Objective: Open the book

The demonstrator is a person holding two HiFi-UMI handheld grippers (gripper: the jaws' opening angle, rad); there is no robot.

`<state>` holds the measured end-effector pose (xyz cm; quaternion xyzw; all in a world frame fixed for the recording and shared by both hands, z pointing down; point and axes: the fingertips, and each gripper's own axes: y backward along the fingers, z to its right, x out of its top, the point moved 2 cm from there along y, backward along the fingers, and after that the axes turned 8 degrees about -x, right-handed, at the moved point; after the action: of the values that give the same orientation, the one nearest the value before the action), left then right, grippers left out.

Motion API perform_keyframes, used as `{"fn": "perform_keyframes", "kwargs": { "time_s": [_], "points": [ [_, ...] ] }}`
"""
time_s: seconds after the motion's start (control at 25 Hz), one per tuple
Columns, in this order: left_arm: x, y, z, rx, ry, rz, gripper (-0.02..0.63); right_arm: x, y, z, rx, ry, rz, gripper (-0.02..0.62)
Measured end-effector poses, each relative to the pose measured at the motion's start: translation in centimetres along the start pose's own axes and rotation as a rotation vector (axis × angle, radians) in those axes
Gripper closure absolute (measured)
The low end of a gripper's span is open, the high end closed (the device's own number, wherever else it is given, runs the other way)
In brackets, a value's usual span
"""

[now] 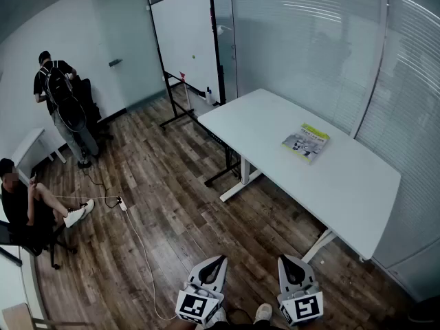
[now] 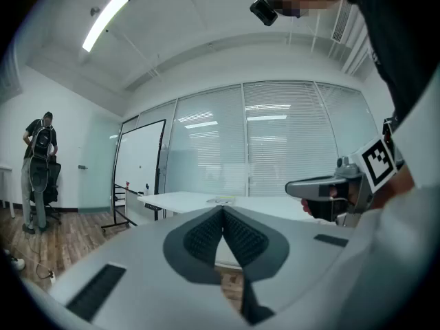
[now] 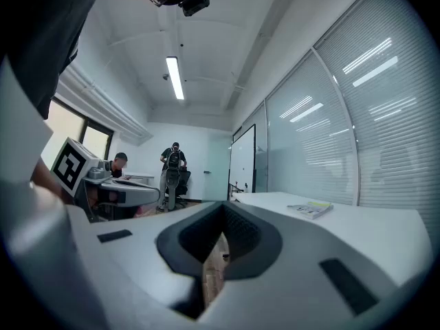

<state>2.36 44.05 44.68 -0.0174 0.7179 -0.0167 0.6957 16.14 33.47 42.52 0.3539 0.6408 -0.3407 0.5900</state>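
While the left hand-held gripper (image 1: 214, 263) and right hand-held gripper (image 1: 289, 263) are both pinched closed on nothing, the book (image 1: 306, 143) lies shut on the white worktop (image 1: 275, 115), well ahead and off to the right, so the right one looks nearer for the reach.

No legible text anywhere, book (image 1: 306, 143) cover print too small to read

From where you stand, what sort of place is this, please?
Probably an office meeting room: a whiteboard on a stand is in the corner, a long white table is next to it, and glass partitions with blinds close off the room.
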Motion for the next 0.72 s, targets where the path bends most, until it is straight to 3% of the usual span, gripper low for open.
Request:
{"fn": "perform_keyframes", "kwargs": {
  "time_s": [0.44,0.72],
  "points": [
    [-0.2,0.3,-0.6,-0.009,-0.009,-0.013,0.596,-0.6,-0.2,0.1,-0.023,-0.033,-0.026,0.591],
    [-0.4,1.6,-3.2,-0.021,-0.024,-0.027,0.595,-0.7,-2.6,-2.1,-0.042,-0.057,-0.043,0.589]
  ]
}}
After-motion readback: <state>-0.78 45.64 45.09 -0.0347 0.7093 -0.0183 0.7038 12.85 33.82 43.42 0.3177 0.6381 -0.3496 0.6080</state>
